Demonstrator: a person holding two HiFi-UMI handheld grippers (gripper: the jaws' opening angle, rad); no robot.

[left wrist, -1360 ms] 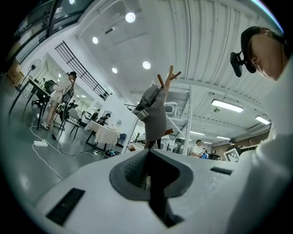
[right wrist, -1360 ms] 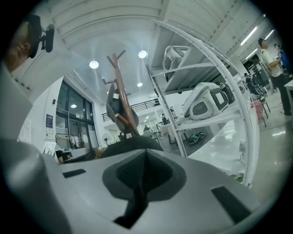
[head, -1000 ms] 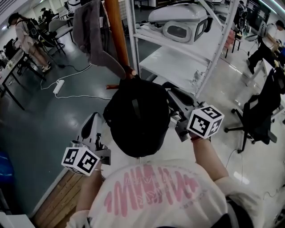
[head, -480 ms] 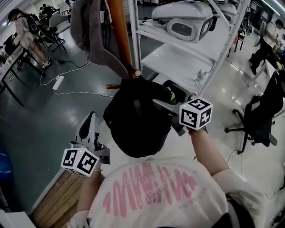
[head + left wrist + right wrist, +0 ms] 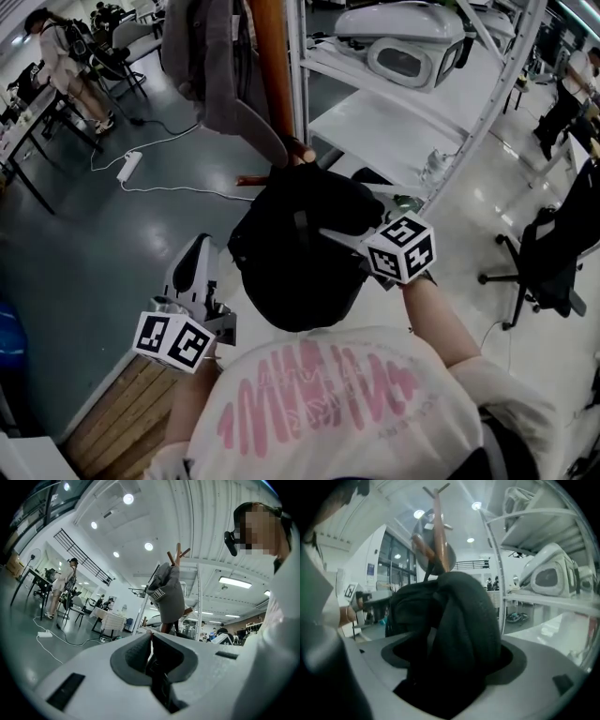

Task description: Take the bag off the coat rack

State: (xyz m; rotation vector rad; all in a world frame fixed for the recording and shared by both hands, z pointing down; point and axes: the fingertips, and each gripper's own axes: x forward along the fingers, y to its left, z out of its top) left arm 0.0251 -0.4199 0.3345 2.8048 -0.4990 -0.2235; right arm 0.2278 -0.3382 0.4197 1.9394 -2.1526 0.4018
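Two tongs: L tongs together, empty; R tongs just opened wide, black bag between.

Lighting: round ceiling lamps and strip panels, bright and even; pale glare patches on the glossy floor. Both gripper views: strong fisheye bend, black vignette at the corners. Near bag underexposed and soft.

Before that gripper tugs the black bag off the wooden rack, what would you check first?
1. Bag fabric between the right gripper jaws: ok; they have just been opening wide.
2. Firm grip on bag: not ok, jaws stand apart.
3. Left gripper spare: ok, shut, empty, held aside.
4. Bag's top lifted off the coat rack: cannot tell.
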